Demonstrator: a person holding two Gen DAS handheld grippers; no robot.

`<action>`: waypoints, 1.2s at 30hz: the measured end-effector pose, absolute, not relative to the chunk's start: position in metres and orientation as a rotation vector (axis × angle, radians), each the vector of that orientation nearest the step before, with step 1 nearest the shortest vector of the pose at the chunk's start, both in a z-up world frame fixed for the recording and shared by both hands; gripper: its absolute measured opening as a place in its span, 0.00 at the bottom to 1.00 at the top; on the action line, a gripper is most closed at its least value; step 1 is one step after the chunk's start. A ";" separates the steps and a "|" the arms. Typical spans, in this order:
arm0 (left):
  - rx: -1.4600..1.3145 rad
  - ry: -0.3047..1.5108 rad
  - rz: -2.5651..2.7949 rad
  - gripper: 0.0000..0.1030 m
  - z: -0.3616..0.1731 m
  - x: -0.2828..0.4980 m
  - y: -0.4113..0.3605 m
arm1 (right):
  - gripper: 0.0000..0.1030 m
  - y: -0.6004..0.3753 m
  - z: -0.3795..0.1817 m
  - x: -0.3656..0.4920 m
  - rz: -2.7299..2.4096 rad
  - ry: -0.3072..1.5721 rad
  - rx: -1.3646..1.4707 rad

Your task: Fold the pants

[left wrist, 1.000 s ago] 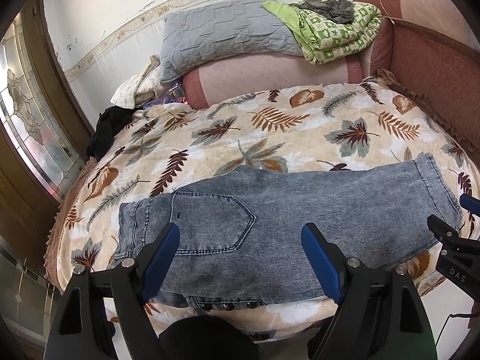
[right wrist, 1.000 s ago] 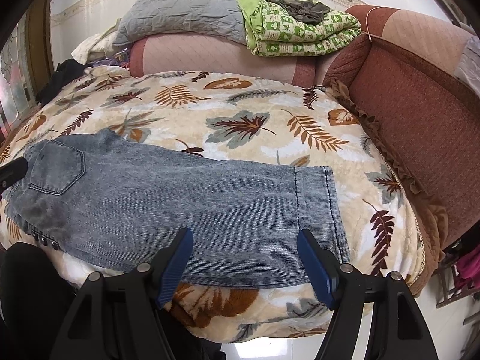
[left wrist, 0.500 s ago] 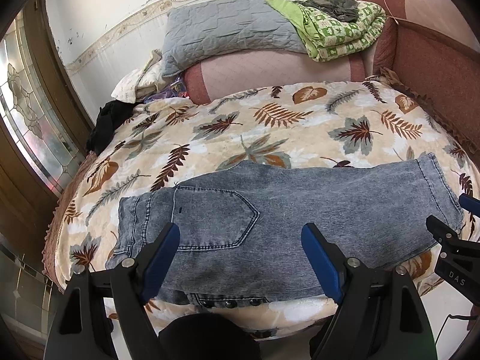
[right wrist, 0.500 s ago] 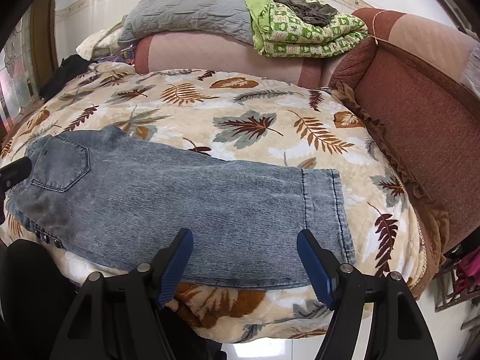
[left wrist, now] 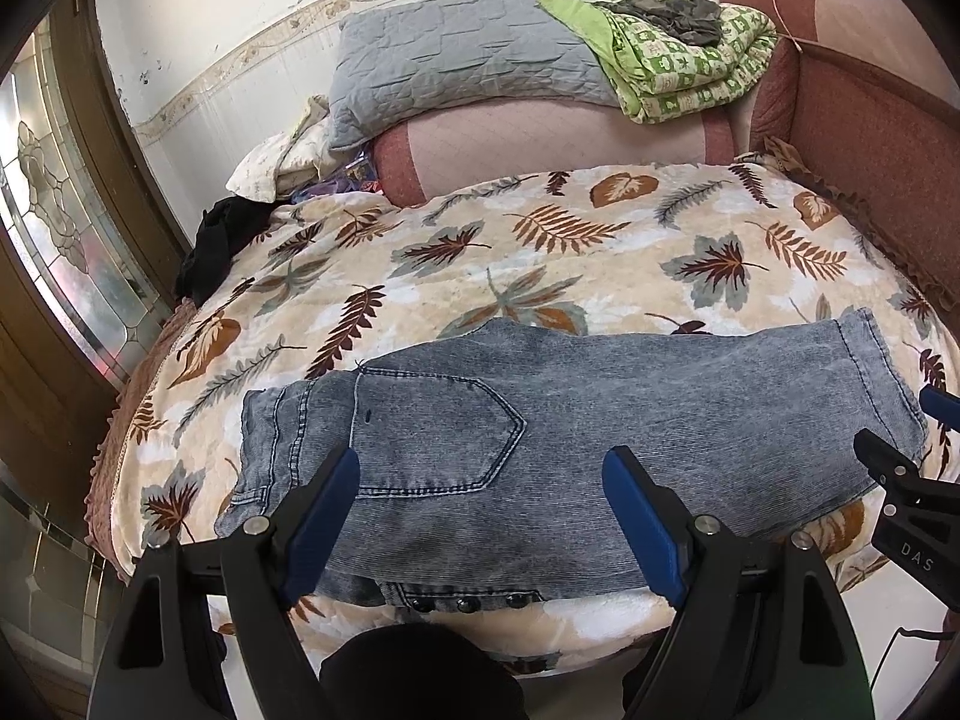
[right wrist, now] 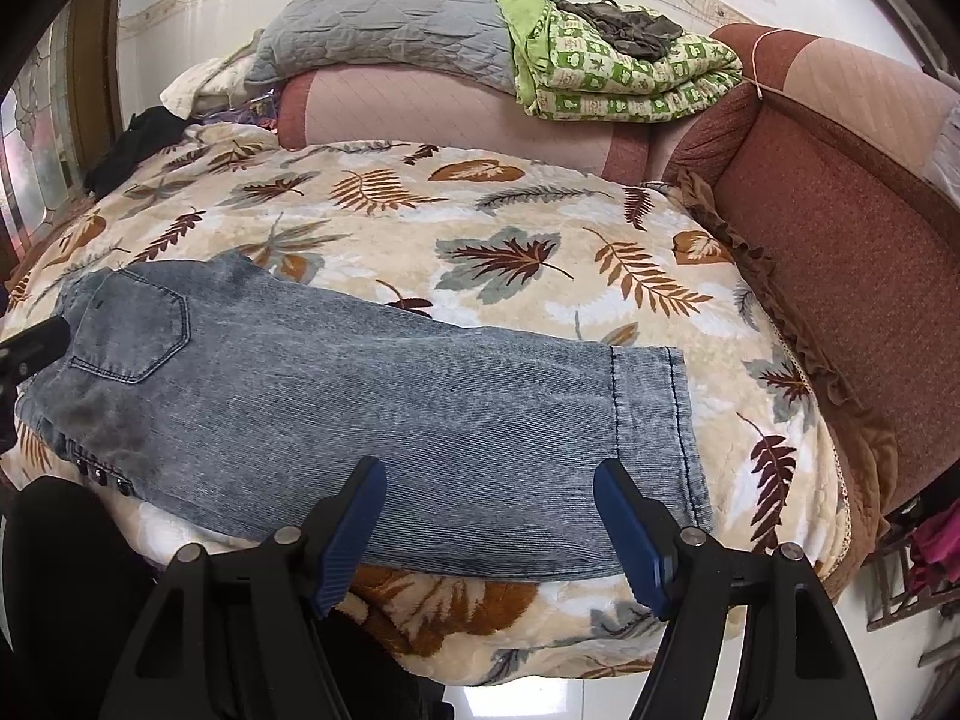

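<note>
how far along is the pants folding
Done: the jeans lie flat on the leaf-print blanket, apparently already folded leg over leg. In hand: nothing; the left gripper and right gripper hover open. Left: the crosswise folds, hem toward waistband.

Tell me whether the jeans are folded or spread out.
Folded once lengthwise, laid flat: the jeans show one leg's width, one back pocket, one hem.

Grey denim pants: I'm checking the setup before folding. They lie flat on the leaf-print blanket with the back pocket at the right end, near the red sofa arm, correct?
Not quite. The grey denim pants lie flat on the leaf-print blanket, but the right wrist view shows the back pocket at the left end; the hem is nearest the red sofa arm.
</note>
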State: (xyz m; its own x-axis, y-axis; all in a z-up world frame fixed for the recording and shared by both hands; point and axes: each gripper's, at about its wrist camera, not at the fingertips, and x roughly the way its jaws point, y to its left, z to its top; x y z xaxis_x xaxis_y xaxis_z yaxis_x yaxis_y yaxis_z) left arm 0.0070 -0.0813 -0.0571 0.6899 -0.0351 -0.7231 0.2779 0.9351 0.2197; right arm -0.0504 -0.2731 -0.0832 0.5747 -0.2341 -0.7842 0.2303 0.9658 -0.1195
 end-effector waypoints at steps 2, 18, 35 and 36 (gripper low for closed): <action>0.324 0.795 -0.179 0.81 -0.057 0.007 -0.081 | 0.73 -0.272 -0.083 -0.050 -0.271 0.919 -0.005; 0.336 0.793 -0.176 0.81 -0.057 0.007 -0.081 | 0.73 -0.278 -0.084 -0.053 -0.278 0.919 0.011; 0.354 0.781 -0.193 0.81 -0.055 0.005 -0.091 | 0.73 -0.285 -0.085 -0.057 -0.299 0.919 0.018; 0.355 0.779 -0.194 0.81 -0.054 0.005 -0.092 | 0.73 -0.286 -0.084 -0.057 -0.299 0.916 0.020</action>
